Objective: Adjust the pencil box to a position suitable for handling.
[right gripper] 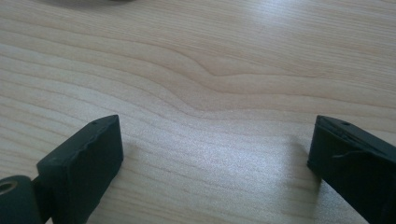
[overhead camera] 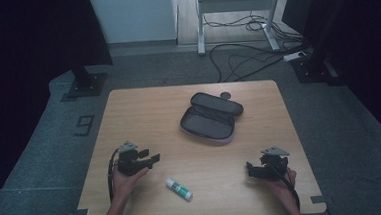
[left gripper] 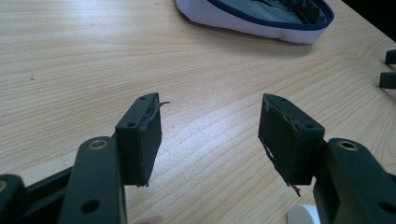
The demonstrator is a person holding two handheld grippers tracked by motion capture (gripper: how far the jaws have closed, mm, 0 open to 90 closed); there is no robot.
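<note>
The wooden tabletop (overhead camera: 144,115) carries everything here. Largest on it is an open pencil case (overhead camera: 211,117), grey inside with a white shell and a dark blue edge, lying unzipped and spread flat well ahead of both tongs, roughly between them and farther from the person. In the left gripper view its near edge (left gripper: 261,25) sits beyond the jaws, toward the upper right.

The left tongs (overhead camera: 151,159) rest low over the tabletop in the person's left hand (overhead camera: 125,181), jaws spread apart with only bare wood between them. The right tongs (overhead camera: 250,170), held in the right hand (overhead camera: 283,179), also stand open, gripping nothing; the right gripper view has plain wood grain between the two pads.

A glue stick (overhead camera: 178,188), white with a green label, lies on its side between the two tongs, nearer the left ones, just to their right and closer to the person, touching neither.
</note>
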